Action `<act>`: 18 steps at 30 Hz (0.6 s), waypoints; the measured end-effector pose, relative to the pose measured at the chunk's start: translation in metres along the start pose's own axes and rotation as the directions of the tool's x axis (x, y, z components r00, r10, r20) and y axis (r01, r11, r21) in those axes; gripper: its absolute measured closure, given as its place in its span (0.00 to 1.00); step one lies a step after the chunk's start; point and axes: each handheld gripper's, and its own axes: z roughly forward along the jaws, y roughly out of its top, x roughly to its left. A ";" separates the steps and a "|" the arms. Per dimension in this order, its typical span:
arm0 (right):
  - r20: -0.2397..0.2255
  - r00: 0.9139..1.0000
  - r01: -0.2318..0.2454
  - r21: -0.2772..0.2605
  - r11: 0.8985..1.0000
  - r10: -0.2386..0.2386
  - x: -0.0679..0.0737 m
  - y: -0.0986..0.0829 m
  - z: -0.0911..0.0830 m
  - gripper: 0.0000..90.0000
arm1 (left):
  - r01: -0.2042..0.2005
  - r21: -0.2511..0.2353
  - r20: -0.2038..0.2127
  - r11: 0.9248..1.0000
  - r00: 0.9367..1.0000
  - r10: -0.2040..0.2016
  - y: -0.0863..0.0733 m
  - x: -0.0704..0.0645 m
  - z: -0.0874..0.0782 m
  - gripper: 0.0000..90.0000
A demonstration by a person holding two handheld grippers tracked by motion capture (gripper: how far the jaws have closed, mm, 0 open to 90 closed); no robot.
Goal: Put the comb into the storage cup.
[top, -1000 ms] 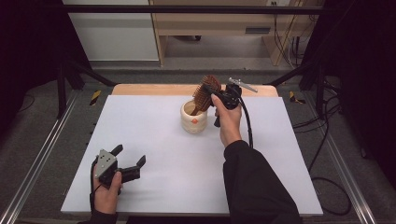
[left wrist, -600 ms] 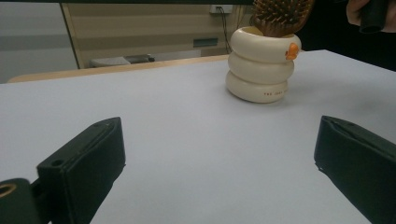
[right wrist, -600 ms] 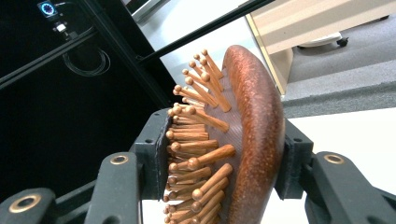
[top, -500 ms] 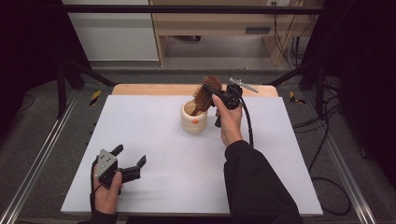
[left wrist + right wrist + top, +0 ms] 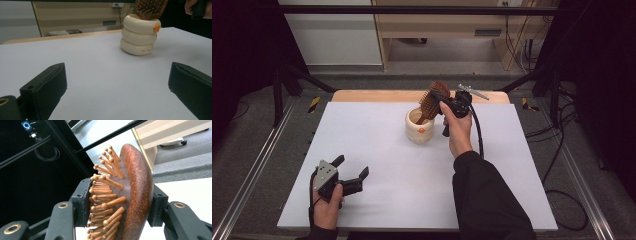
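Note:
A brown wooden hairbrush (image 5: 432,100) leans out of a cream ringed cup (image 5: 420,126) near the table's far middle; its handle end goes down into the cup. My right gripper (image 5: 438,98) is shut on the brush head; the right gripper view has the bristled head (image 5: 125,195) clamped between both jaws. Near the table's front left corner my left gripper (image 5: 353,171) rests open with nothing between its jaws. In the left gripper view the cup (image 5: 139,35) stands far ahead, the brush (image 5: 150,9) poking from its top.
The white tabletop (image 5: 377,150) has a wooden strip (image 5: 372,96) along its far edge. Black frame posts and cables (image 5: 557,130) flank the table, and a wooden bench (image 5: 447,25) stands behind.

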 end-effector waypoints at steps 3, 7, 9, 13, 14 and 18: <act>-0.001 1.000 0.002 -0.002 1.000 -0.002 0.000 0.000 0.000 0.52 | 0.001 0.000 0.000 1.000 1.000 -0.001 0.000 0.000 0.000 0.02; -0.001 1.000 0.002 -0.002 1.000 -0.002 0.000 0.000 0.001 0.52 | 0.001 0.000 0.000 1.000 1.000 -0.001 0.000 0.000 0.000 0.02; -0.003 1.000 0.001 -0.002 1.000 -0.001 0.000 0.000 0.001 0.52 | 0.000 0.000 0.001 1.000 1.000 0.000 0.000 0.000 0.000 0.02; -0.004 1.000 -0.002 -0.001 1.000 0.002 0.000 0.000 0.001 0.52 | -0.001 0.000 0.002 1.000 1.000 0.001 0.000 0.000 0.000 0.02; -0.004 1.000 -0.001 -0.001 1.000 0.001 0.000 0.000 0.001 0.52 | 0.000 0.000 0.002 1.000 1.000 0.000 0.000 0.000 0.000 0.02; -0.001 1.000 0.005 -0.001 1.000 -0.005 0.000 0.000 0.001 0.51 | 0.000 0.000 0.002 1.000 1.000 0.000 0.000 0.000 0.000 0.02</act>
